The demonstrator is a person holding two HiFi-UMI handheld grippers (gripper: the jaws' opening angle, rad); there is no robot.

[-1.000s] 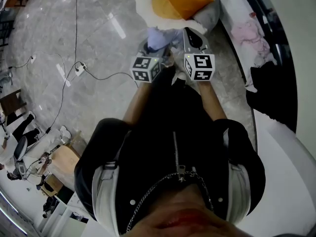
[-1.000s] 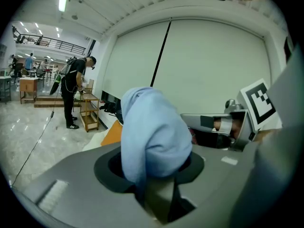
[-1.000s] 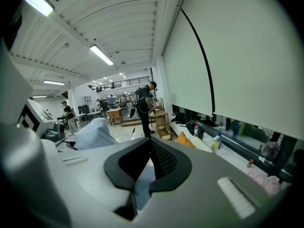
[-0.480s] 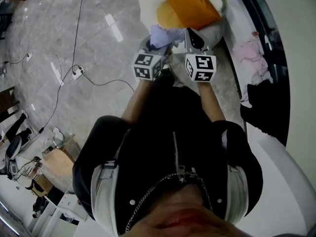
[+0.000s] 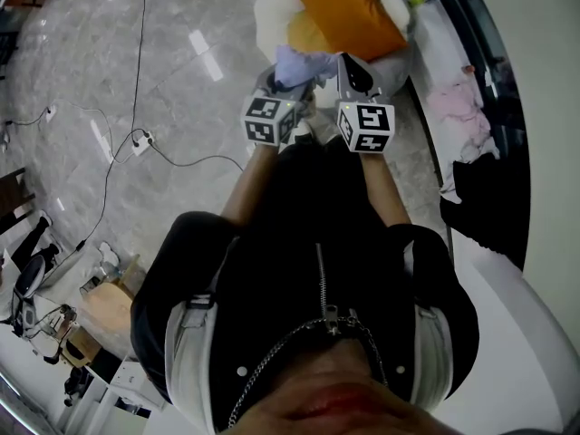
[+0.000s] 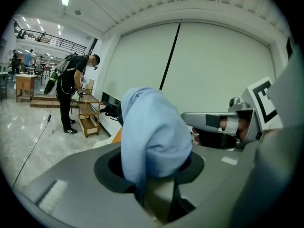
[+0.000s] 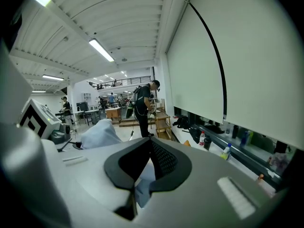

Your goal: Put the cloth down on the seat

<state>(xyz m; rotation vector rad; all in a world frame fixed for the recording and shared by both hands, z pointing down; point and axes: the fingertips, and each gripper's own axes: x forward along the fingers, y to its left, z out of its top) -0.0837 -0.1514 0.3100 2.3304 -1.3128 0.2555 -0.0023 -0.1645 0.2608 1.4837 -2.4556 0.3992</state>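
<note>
A pale blue cloth (image 5: pixel 294 64) hangs bunched between my two grippers, held up in front of the person's chest. The left gripper (image 5: pixel 281 84) is shut on the cloth (image 6: pixel 152 137), which bulges up over its jaws. The right gripper (image 5: pixel 352 72) stands close beside it, jaws together at the tips (image 7: pixel 151 151), with a strip of the cloth (image 7: pixel 142 184) caught in the gap below. Just beyond the grippers is the white seat (image 5: pixel 272 7) with an orange cushion (image 5: pixel 349 12) on it.
A cable and power strip (image 5: pixel 140 139) lie on the marble floor at left. Pink fabric (image 5: pixel 458 107) and a dark item (image 5: pixel 485 198) sit along the ledge at right, with bottles (image 7: pixel 202 137) there. A person (image 6: pixel 71 89) stands by a wooden cart (image 6: pixel 90 115).
Both grippers keep their hold on the cloth and stay side by side. The seat and orange cushion have shifted a little right and lower in the head view.
</note>
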